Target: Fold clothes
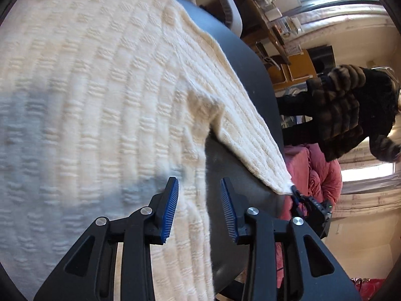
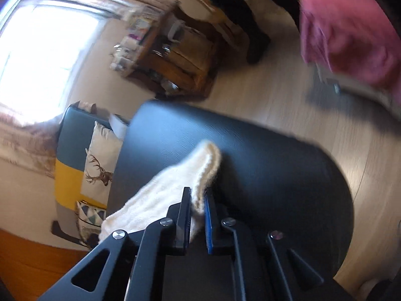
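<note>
black linkage arms and two blue ribbed pads fill the bottom of the left wrist view, where the left gripper [image 1: 199,200] hangs with its fingers spread apart and nothing pinched between them. directly under that gap runs the side edge of a cream cable-knit sweater [image 1: 100,95], which lies spread flat over a dark table [image 1: 250,75] and fills most of the left half of this view. one pad [image 1: 170,208] sits above the knit body, the other above a bare patch of tabletop in the notch between body and sleeve; whether either pad touches the fabric cannot be told. the sleeve [image 1: 250,145] stretches away to the right along the table edge, and its cuff ends at the right gripper [image 1: 297,195], small at the far edge.

from the right wrist, the right gripper [image 2: 198,208] is clamped tight on the sleeve cuff [image 2: 200,165], the knit squeezed between the two pads with the rounded cuff end poking out beyond the fingertips over the dark table [image 2: 275,163]. the rest of the sleeve trails off to the lower left.

beyond the table sit a pink garment [image 1: 323,175], a wooden shelf unit [image 2: 175,57], and a stag-print cushion [image 2: 100,165].
</note>
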Demonstrator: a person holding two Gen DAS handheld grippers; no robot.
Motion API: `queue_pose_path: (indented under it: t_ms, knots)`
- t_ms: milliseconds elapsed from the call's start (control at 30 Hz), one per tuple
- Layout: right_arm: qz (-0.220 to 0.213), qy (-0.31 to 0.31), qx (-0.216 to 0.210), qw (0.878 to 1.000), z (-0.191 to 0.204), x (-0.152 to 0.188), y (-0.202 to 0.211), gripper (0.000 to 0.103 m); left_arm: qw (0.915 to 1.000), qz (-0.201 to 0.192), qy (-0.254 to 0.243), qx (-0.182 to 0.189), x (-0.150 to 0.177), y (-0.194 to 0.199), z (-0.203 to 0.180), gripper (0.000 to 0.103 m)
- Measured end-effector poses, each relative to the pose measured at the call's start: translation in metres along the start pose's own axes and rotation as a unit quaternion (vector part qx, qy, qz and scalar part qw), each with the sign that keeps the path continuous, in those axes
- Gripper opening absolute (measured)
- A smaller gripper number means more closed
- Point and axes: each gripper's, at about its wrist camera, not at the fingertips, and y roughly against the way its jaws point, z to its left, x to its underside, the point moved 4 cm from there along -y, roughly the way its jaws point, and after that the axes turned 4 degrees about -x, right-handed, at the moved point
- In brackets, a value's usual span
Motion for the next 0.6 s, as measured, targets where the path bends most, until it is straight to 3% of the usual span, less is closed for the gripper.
queue_pose_path:
  t_ms: [67, 133, 167, 233, 267, 300, 367, 433, 467, 533, 600]
  knots:
    - [-0.022, 0.048, 0.053, 0.997, 0.008, -0.008, 0.012, 0.008, 0.9998, -0.018, -0.01, -0.008, -0.003, 0.011, 0.004, 0.037]
    - [0.001, 0.071, 0.109, 0.991, 0.001, -0.009, 0.003, 0.008, 0.9994, -0.028, -0.015, -0.015, -0.007, 0.016, 0.011, 0.037]
    - [0.016, 0.074, 0.127, 0.989, -0.006, -0.008, -0.002, 0.013, 0.9992, -0.03, -0.015, -0.021, -0.008, 0.017, 0.017, 0.037]
    - [0.025, 0.035, 0.12, 0.992, -0.019, -0.006, 0.0, 0.016, 0.9986, -0.035, -0.014, -0.036, -0.01, 0.018, 0.033, 0.037]
    - [0.018, 0.02, 0.117, 0.993, -0.021, -0.005, 0.006, 0.024, 0.9984, -0.039, -0.014, -0.037, -0.013, 0.02, 0.036, 0.037]
    - [0.003, 0.033, 0.116, 0.993, -0.012, -0.003, 0.014, 0.025, 0.9982, -0.043, -0.014, -0.038, -0.015, 0.022, 0.038, 0.037]
    - [-0.005, 0.071, 0.071, 0.995, 0.022, 0.003, 0.019, 0.026, 0.9975, -0.053, -0.021, -0.042, -0.022, 0.026, 0.038, 0.037]
    - [0.02, 0.116, 0.044, 0.992, 0.065, 0.015, 0.004, 0.027, 0.9961, -0.063, -0.036, -0.051, -0.032, 0.027, 0.033, 0.037]
    - [0.036, 0.145, 0.034, 0.988, 0.087, 0.022, -0.006, 0.026, 0.9952, -0.068, -0.044, -0.055, -0.037, 0.028, 0.03, 0.037]
    - [0.084, 0.238, 0.027, 0.967, 0.135, 0.045, -0.042, 0.026, 0.9929, -0.07, -0.069, -0.067, -0.047, 0.022, 0.019, 0.037]
    - [0.13, 0.29, 0.033, 0.948, 0.165, 0.072, -0.083, 0.026, 0.9907, -0.061, -0.091, -0.081, -0.057, 0.011, 0.013, 0.037]
